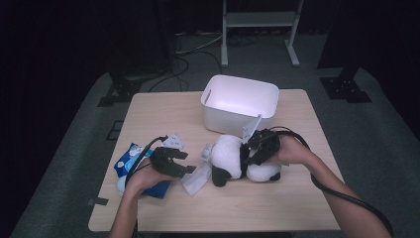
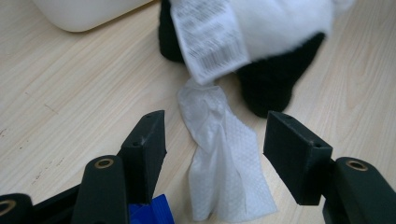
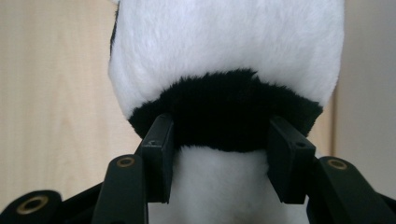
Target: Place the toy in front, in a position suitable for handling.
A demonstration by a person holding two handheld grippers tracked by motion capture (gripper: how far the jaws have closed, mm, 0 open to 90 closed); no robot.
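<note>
A black-and-white plush toy (image 1: 228,153) lies on the wooden table (image 1: 247,203) in front of a white bin (image 1: 237,116). My right gripper (image 1: 246,153) comes at it from the right. In the right gripper view its jaws (image 3: 224,135) press on either side of the toy's black band (image 3: 224,107). A crumpled white wipe (image 1: 195,179) lies left of the toy, just below its printed label (image 2: 210,37). My left gripper (image 1: 185,166) hovers over the wipe (image 2: 224,163), which lies between the open jaws (image 2: 218,126) untouched.
A blue wipes pack (image 1: 130,157) lies under my left hand near the table's left edge; its corner (image 2: 149,212) shows by the left jaw. The bin (image 2: 79,11) stands at the back centre. Bare wood runs along the front edge.
</note>
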